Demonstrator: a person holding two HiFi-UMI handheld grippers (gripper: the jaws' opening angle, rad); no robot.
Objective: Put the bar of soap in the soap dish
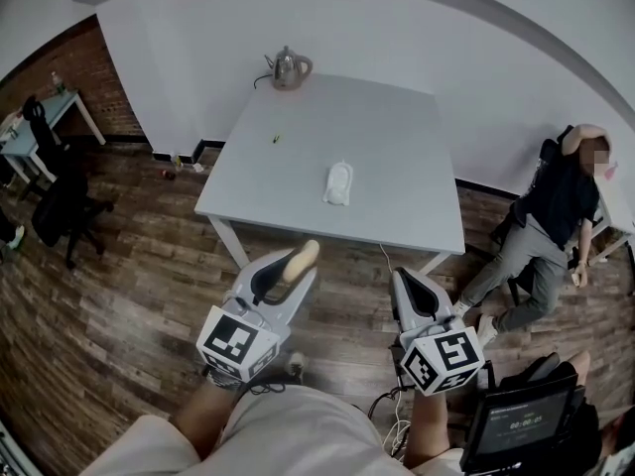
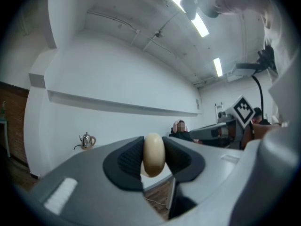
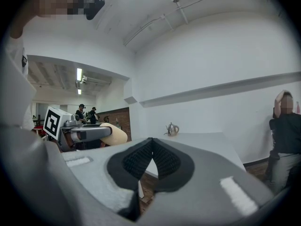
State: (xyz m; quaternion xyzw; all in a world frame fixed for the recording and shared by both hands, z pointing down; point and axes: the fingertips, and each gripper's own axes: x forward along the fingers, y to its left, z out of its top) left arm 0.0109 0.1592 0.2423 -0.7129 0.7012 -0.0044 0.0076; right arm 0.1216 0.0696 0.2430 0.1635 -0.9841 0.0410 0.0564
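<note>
A cream oval bar of soap [image 2: 153,154] stands on edge between the black pads of my left gripper [image 2: 153,157], which is shut on it. In the head view the soap [image 1: 298,261] sticks out of the left gripper [image 1: 290,266] over the wooden floor, short of the table's near edge. A white soap dish [image 1: 338,183] lies near the middle of the grey table [image 1: 397,137]. My right gripper [image 1: 409,288] is beside the left one, and in the right gripper view its pads [image 3: 151,160] meet with nothing between them. That view also shows the soap [image 3: 115,134] at the left.
A metal kettle [image 1: 289,67] stands at the table's far edge, and a small green item [image 1: 276,139] lies on the left part of the top. A person [image 1: 544,236] sits against the wall at the right. Black chairs [image 1: 62,206] stand at the left. A dark screen [image 1: 521,424] is near my right leg.
</note>
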